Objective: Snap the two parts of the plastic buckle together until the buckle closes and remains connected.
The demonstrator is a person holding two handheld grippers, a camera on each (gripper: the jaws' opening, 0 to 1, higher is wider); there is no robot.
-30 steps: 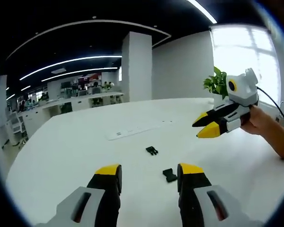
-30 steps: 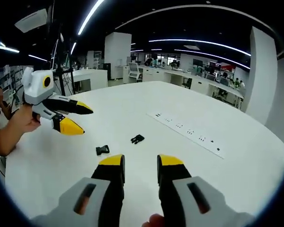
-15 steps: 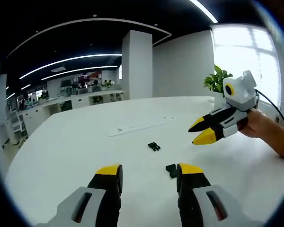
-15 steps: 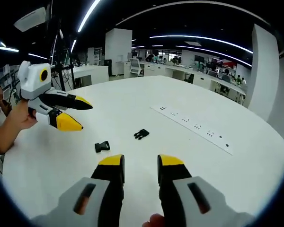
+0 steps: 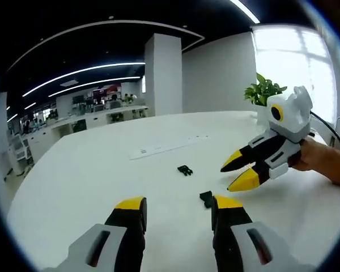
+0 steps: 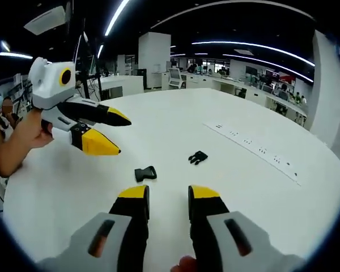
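Note:
Two black buckle parts lie apart on the white table (image 5: pixel 90 170). The nearer part (image 5: pixel 206 198) sits just beside my left gripper's right jaw tip; the farther part (image 5: pixel 185 169) lies beyond it. My left gripper (image 5: pixel 178 207) is open and holds nothing. The right gripper (image 5: pixel 235 174) comes in from the right, open, hovering near both parts. In the right gripper view, one part (image 6: pixel 145 173) lies just ahead of my open right gripper (image 6: pixel 168 195), the other part (image 6: pixel 198 157) farther right. The left gripper (image 6: pixel 119 136) hangs open at the left.
A white power strip (image 5: pixel 167 146) (image 6: pixel 255 150) lies across the table beyond the parts. A potted plant (image 5: pixel 263 93) stands at the table's far right. A person's hand (image 5: pixel 323 161) (image 6: pixel 22 141) holds each gripper. Office desks fill the background.
Both grippers have drawn closer to the buckle parts and to each other, the right one dropping lower over the table. The buckle parts lie where they were; both grippers stay open.

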